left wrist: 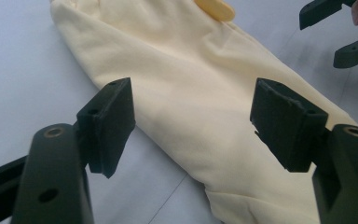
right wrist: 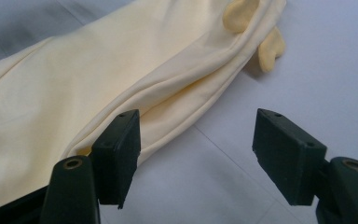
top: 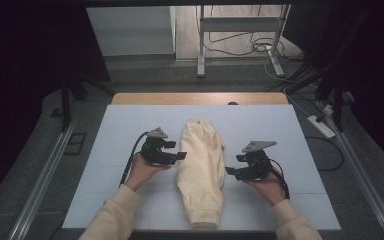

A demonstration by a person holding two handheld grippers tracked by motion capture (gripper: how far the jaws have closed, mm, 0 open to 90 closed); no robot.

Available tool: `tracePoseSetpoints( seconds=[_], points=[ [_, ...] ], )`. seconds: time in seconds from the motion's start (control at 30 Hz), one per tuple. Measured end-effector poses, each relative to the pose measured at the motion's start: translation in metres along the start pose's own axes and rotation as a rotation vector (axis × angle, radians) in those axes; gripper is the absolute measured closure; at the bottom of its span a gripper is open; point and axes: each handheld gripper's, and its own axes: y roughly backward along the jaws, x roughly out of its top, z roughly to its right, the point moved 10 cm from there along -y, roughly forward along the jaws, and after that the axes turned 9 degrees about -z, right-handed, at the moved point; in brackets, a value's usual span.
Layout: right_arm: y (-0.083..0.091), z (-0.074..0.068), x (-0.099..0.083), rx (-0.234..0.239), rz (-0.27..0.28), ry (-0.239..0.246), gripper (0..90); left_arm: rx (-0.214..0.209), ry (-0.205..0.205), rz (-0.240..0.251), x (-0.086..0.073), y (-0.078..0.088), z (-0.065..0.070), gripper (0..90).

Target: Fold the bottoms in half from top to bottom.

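Observation:
A pale yellow garment [top: 201, 165], folded into a long strip, lies down the middle of the white mat [top: 120, 165], its ribbed cuff towards the near edge. My left gripper [top: 182, 156] is held just left of it, jaws wide apart and pointing at the cloth. In the left gripper view the garment [left wrist: 200, 88] lies beyond the open left gripper [left wrist: 193, 121], untouched by the pads. My right gripper [top: 228, 171] hovers just right of the garment, also open. The right gripper view has the garment's folded edge [right wrist: 121, 70] behind the left pad of the right gripper [right wrist: 196, 140], and a yellow drawstring end [right wrist: 268, 49] on the mat.
The mat covers a wooden table whose far edge [top: 200, 98] shows. On the floor beyond stand a metal frame's legs [top: 200, 50], loose cables [top: 260, 46] and a white power strip [top: 321, 126]. The other gripper's jaws [left wrist: 342, 32] show top right in the left gripper view.

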Motion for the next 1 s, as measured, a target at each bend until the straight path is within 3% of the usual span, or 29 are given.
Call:
tracePoseSetpoints(
  seconds=[0.57,0.8,1.0],
  points=[
    [-0.008,0.006,0.02,-0.007,0.02,0.001,31.7,0.01,0.028,0.003,0.006,-0.005,-0.014,26.5],
    [-0.017,0.014,0.034,-0.016,0.02,-0.002,30.9,-0.008,0.055,0.002,0.011,-0.009,-0.024,25.8],
    [-0.025,0.022,0.04,-0.015,0.017,-0.024,30.8,0.003,0.061,-0.004,0.015,-0.016,-0.03,25.5]
  ],
)
